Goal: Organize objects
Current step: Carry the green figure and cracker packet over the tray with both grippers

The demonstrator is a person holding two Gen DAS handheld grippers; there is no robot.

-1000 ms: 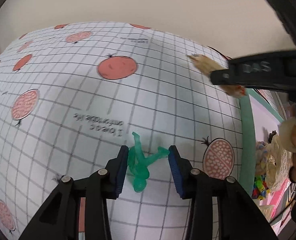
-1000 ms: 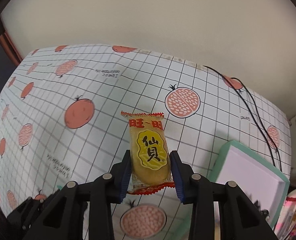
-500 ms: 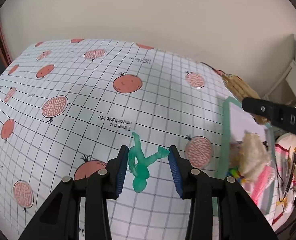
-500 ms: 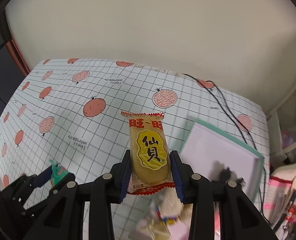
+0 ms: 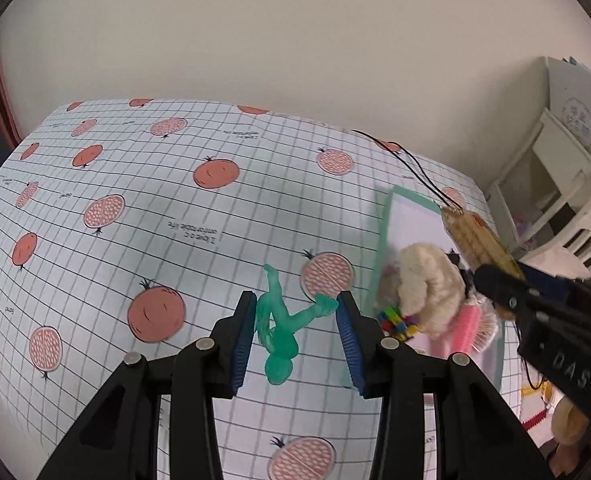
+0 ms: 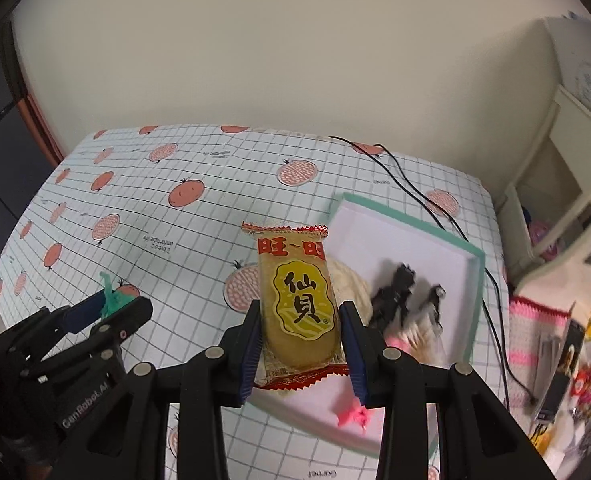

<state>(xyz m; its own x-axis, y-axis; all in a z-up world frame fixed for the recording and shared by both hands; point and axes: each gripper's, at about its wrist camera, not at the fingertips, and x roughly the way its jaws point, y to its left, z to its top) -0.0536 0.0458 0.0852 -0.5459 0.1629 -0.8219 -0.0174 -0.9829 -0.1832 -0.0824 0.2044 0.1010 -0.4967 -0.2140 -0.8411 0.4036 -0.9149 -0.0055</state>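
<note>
The left claw (image 5: 297, 334) pinches a green figurine (image 5: 281, 330) between its blue pads, low in the centre of the left wrist view, above the desk (image 5: 135, 208). The right claw (image 6: 301, 346) grips a yellow snack packet (image 6: 297, 300) upright at lower centre of the right wrist view; the wrapper carries red characters "旺~旺" across the top and black "仙貝" in a yellow oval. The packet hangs over the near edge of a green-rimmed tray (image 6: 475, 280), which lies on the desk right of centre. In the tray lie a cream plush (image 5: 427, 284), a pink brush (image 5: 467, 328), a small multicoloured toy (image 5: 395, 320) and a blurred black item (image 6: 395, 288); a pink scrap (image 6: 353, 416) lies near its lower rim. The desk's grid-patterned cloth shows pomegranate prints and the upside-down words "I love a comfortable life". A black cable (image 6: 407, 184) trails across the upper right of the desk. The left claw's body reads "GenRobot.AI" at lower left of the right wrist view; the right claw's shows "DAS" at lower right of the left wrist view. White shelving (image 6: 567, 160) stands at far right.
</note>
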